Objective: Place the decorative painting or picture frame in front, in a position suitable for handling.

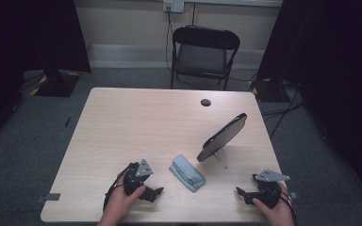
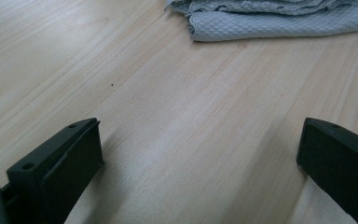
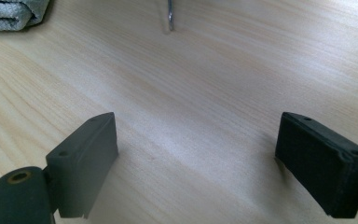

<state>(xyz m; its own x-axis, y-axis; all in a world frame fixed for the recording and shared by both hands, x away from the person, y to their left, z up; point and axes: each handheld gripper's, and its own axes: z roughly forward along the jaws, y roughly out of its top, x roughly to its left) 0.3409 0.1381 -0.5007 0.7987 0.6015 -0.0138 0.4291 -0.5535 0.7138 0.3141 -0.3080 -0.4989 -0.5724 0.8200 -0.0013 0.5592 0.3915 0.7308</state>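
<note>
Wooden table [image 1: 136,122] fills the frame centre. Tilted dark mirror [image 1: 222,136] on its wire stand sits right of centre. Folded blue-grey cloth [image 1: 187,173] lies lower centre, just left of the mirror. Left gripper [image 1: 152,193] lower left and right gripper [image 1: 243,194] lower right: both jaws wide apart, holding nothing.

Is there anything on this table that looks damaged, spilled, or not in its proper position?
Nothing stands out. The folded blue cloth lies flat on the table, and the mirror leans back on its wire stand, as intended. Both the left gripper and the right gripper rest open, holding nothing.
</note>
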